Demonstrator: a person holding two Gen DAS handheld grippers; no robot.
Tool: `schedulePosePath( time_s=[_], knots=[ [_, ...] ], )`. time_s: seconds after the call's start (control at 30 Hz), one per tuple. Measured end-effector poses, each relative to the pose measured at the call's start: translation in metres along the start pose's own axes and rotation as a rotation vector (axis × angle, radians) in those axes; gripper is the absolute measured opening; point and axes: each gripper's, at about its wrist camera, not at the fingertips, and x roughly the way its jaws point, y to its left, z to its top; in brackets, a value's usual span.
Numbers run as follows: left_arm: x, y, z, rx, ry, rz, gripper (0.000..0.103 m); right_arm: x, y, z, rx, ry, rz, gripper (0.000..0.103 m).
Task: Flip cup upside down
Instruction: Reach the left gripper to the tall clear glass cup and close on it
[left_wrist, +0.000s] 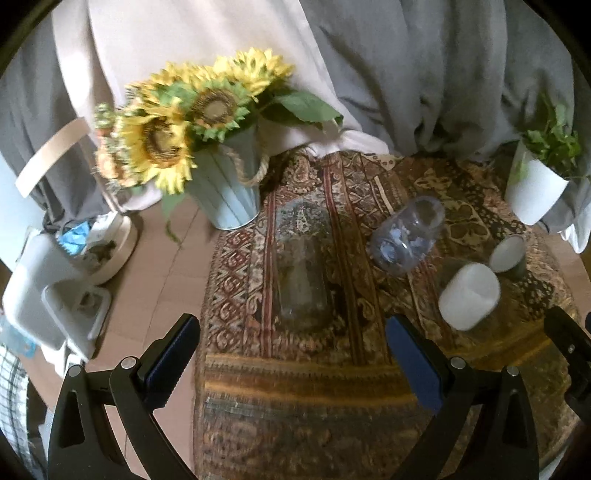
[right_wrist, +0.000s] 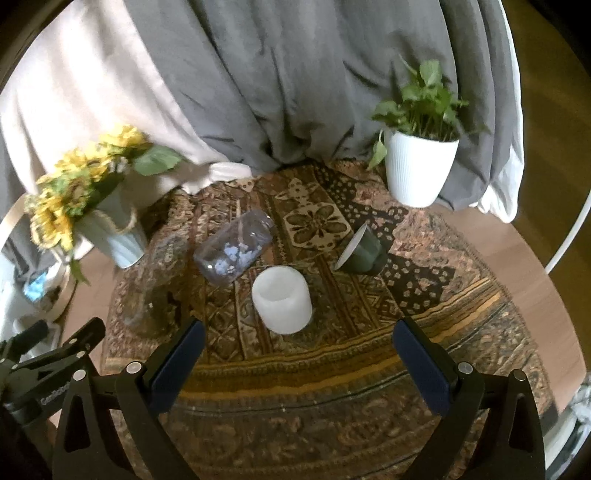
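Several cups lie on their sides on a patterned rug (left_wrist: 295, 387). A clear glass tumbler (left_wrist: 303, 280) lies just ahead of my left gripper (left_wrist: 295, 350), which is open and empty. A bluish clear glass (left_wrist: 406, 236) lies further right. A white frosted cup (right_wrist: 282, 299) lies just ahead of my right gripper (right_wrist: 297, 354), also open and empty. A dark green cup with a white inside (right_wrist: 362, 249) lies beyond it. The white cup (left_wrist: 469, 295) and green cup (left_wrist: 509, 254) also show in the left wrist view.
A pale bucket of sunflowers (left_wrist: 225, 184) stands at the rug's far left corner. A white pot with a green plant (right_wrist: 419, 166) stands at the far right. Grey and beige cloth (right_wrist: 258, 92) hangs behind. White items (left_wrist: 55, 295) sit on the floor at left.
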Motion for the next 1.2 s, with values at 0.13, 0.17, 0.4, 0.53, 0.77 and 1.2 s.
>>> schedulePosePath(
  time_s=[0.13,0.17,0.4,0.53,0.77,1.2],
  knots=[
    [0.035,-0.002,0.012,0.003,0.024,0.007,0.102,0.025,0.003,0.008,0.015,0.002,-0.035,0.102],
    [0.043,-0.001,0.014,0.002,0.032,0.006,0.102,0.029,0.004,0.009,0.017,0.001,-0.045,0.102],
    [0.092,-0.002,0.028,-0.018,0.094,0.001,0.099,0.063,0.009,0.018,0.043,0.017,-0.085,0.102],
    [0.115,-0.002,0.032,-0.028,0.143,0.011,0.089,0.076,0.013,0.020,0.046,0.024,-0.097,0.102],
    [0.134,-0.002,0.028,-0.069,0.215,0.025,0.060,0.084,0.017,0.023,0.032,0.028,-0.101,0.102],
    [0.120,-0.005,0.022,-0.130,0.196,0.045,0.058,0.085,0.016,0.024,0.013,0.029,-0.090,0.102]
  ],
)
